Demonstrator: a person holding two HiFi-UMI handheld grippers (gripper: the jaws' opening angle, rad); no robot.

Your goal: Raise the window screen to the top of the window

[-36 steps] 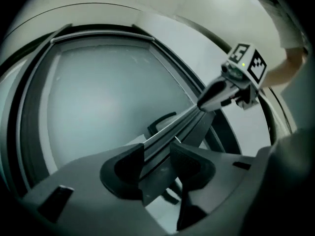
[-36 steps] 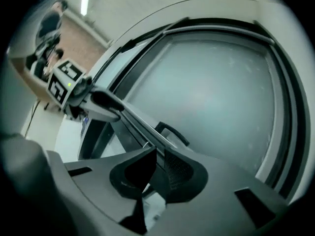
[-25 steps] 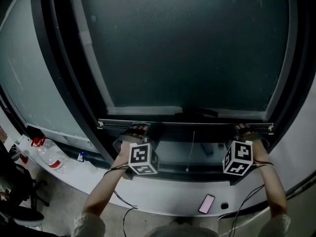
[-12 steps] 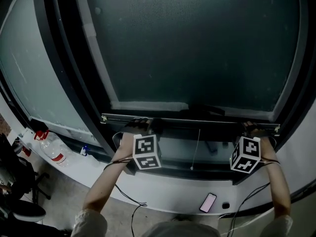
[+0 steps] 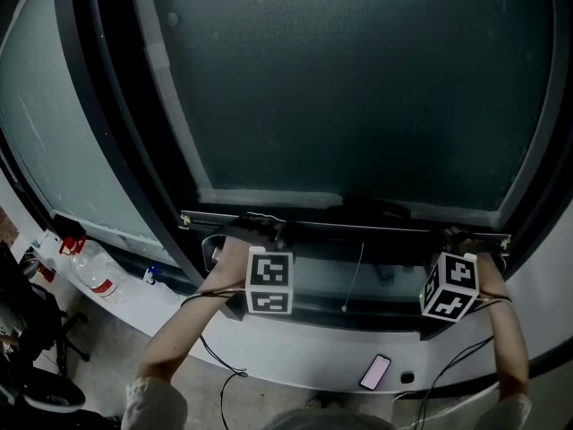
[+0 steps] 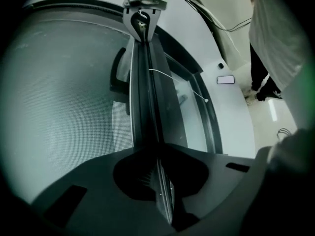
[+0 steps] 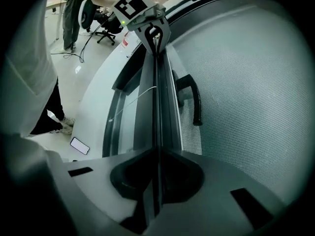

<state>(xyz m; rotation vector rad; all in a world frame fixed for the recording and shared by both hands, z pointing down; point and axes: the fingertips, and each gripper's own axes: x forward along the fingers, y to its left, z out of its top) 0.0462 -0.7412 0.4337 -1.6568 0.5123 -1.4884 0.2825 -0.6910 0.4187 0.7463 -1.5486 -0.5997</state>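
The window screen [image 5: 358, 88] is dark mesh in a black frame. Its bottom bar [image 5: 358, 226] runs level across the window, low above the sill. My left gripper [image 5: 257, 228] holds the bar near its left end; its jaws have just been closing, and the bar's thin rail [image 6: 147, 97] is pinched between them [image 6: 160, 183]. Near the bar's right end sits my right gripper [image 5: 455, 237], also shut on the rail [image 7: 156, 181]. Each gripper view shows the other gripper at the far end of the bar [image 6: 142, 11] [image 7: 147, 23].
A pull cord [image 5: 356, 276] hangs from the bar's middle. A black handle [image 7: 195, 102] sits on the frame behind the mesh. A phone [image 5: 373, 372] lies on the white sill [image 5: 295, 352], and a water bottle [image 5: 89, 278] at the left.
The left gripper has rolled, so its marker cube faces the head camera more squarely. Both hands stay at the bar, which has hardly shifted.
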